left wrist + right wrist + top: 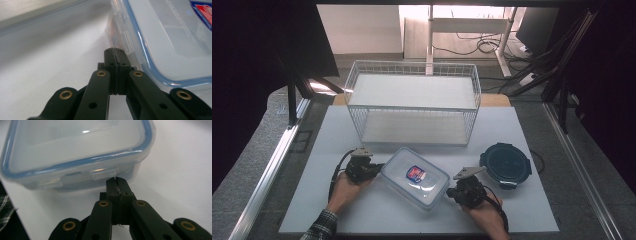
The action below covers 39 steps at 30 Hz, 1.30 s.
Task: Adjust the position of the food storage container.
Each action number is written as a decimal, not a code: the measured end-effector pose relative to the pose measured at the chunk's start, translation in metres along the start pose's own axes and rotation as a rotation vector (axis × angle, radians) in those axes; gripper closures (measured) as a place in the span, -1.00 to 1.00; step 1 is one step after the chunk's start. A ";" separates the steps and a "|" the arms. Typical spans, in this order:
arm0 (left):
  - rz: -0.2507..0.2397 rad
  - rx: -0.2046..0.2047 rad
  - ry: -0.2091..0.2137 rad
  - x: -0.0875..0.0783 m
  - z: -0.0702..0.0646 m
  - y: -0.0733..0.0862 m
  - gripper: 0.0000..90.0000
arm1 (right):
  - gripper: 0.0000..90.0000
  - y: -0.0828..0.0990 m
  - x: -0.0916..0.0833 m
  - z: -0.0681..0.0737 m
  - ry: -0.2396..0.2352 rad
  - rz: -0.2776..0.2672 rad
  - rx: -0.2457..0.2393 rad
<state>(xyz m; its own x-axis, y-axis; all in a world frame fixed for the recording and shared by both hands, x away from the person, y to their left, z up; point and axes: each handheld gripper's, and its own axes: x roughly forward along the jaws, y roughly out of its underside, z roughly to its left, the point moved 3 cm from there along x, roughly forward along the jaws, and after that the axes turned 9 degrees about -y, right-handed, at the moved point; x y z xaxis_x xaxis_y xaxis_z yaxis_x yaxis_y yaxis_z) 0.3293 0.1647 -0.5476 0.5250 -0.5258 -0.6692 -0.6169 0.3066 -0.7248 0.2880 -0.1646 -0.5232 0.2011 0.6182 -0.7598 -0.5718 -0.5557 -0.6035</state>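
1. A clear box [415, 178] with a blue-rimmed lid lay skewed on the white desk [362, 210], in front of a wire basket [412, 102].
2. The box sat between the two hands, its lid on and a red and blue label [415, 173] on top.
3. The left gripper [373, 167] was at the box's left end, its jaws pressed together with nothing between them.
4. In the left gripper view, the closed tips [115, 53] sat just beside a side latch [122, 37] of the box; whether they touched it could not be told.
5. The right gripper [452, 192] was at the box's near right end, its jaws likewise pressed together and empty.
6. In the right gripper view, the closed tips [117, 181] sat right under a clear latch tab [103, 173] on the box's end wall, touching or nearly so.
7. A round dark container [505, 165] with its lid on stood to the right of the box, well apart from it.
8. A plaid sleeve [323, 225] showed on the left forearm at the desk's near edge.
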 end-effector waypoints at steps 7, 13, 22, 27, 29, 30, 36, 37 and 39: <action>0.024 -0.010 -0.011 -0.017 -0.017 0.015 1.00 | 0.98 -0.006 0.001 -0.016 0.041 -0.007 0.028; 0.034 -0.023 -0.013 -0.032 -0.033 0.031 1.00 | 0.98 -0.014 0.007 -0.026 0.045 -0.003 0.037; 0.044 -0.004 -0.055 -0.040 -0.052 0.039 1.00 | 0.98 -0.021 0.013 -0.033 0.069 0.010 0.045; 0.039 0.006 -0.062 -0.041 -0.053 0.038 1.00 | 0.98 -0.019 0.013 -0.032 0.081 0.011 0.036; 0.028 0.006 -0.084 -0.042 -0.052 0.038 0.97 | 0.98 -0.017 0.012 -0.029 0.088 0.013 0.021; 0.020 0.007 -0.107 -0.044 -0.052 0.038 0.94 | 0.98 -0.017 0.010 -0.028 0.094 0.010 0.014; -0.007 -0.024 -0.181 -0.056 -0.040 0.045 0.45 | 0.83 -0.007 -0.015 -0.021 0.134 -0.050 -0.022; -0.003 -0.024 -0.188 -0.057 -0.039 0.046 0.32 | 0.78 -0.005 -0.019 -0.020 0.132 -0.066 -0.030; -0.003 -0.024 -0.202 -0.059 -0.038 0.049 0.07 | 0.63 -0.003 -0.026 -0.019 0.131 -0.087 -0.043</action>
<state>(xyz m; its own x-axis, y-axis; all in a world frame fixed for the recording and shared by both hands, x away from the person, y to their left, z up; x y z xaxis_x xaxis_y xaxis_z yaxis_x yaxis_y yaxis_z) 0.2461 0.1803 -0.5376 0.6325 -0.3564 -0.6877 -0.6273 0.2850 -0.7247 0.2994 -0.1899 -0.5064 0.3518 0.5889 -0.7276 -0.5139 -0.5282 -0.6760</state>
